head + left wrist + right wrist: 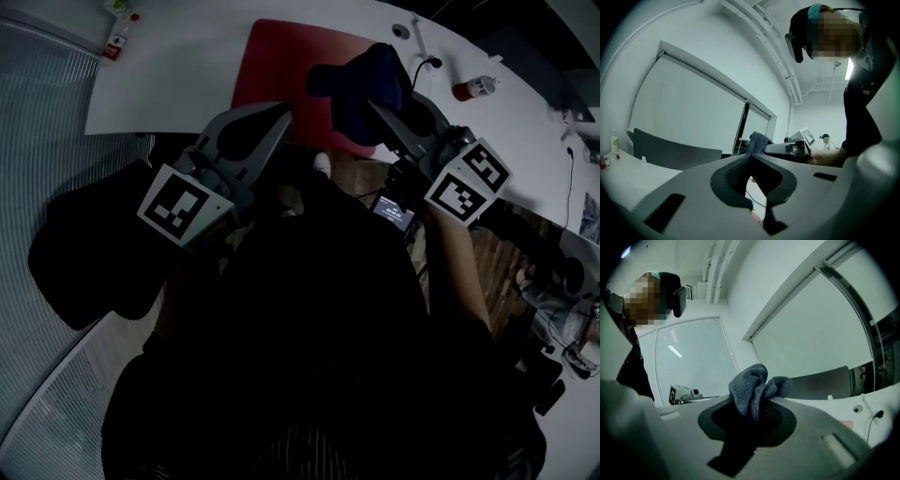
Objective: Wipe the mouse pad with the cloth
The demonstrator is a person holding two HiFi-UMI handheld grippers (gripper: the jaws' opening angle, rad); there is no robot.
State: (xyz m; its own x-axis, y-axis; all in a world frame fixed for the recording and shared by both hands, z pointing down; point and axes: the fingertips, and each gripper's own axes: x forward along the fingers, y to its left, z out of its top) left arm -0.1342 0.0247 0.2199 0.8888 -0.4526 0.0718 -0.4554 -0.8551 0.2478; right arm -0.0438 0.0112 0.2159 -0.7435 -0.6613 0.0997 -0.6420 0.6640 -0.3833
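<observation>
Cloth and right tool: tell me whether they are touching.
Touching. In the right gripper view, the right tool is shut on the bunched cloth, which sticks up between its jaws.

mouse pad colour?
The mouse pad is red; the head view shows it best.

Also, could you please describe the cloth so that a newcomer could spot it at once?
Start at the white table and find the red mouse pad on it. Over the pad's right part is the cloth, a bunched dark blue rag pinched in the right gripper, the only dark, crumpled thing against the red.
</observation>
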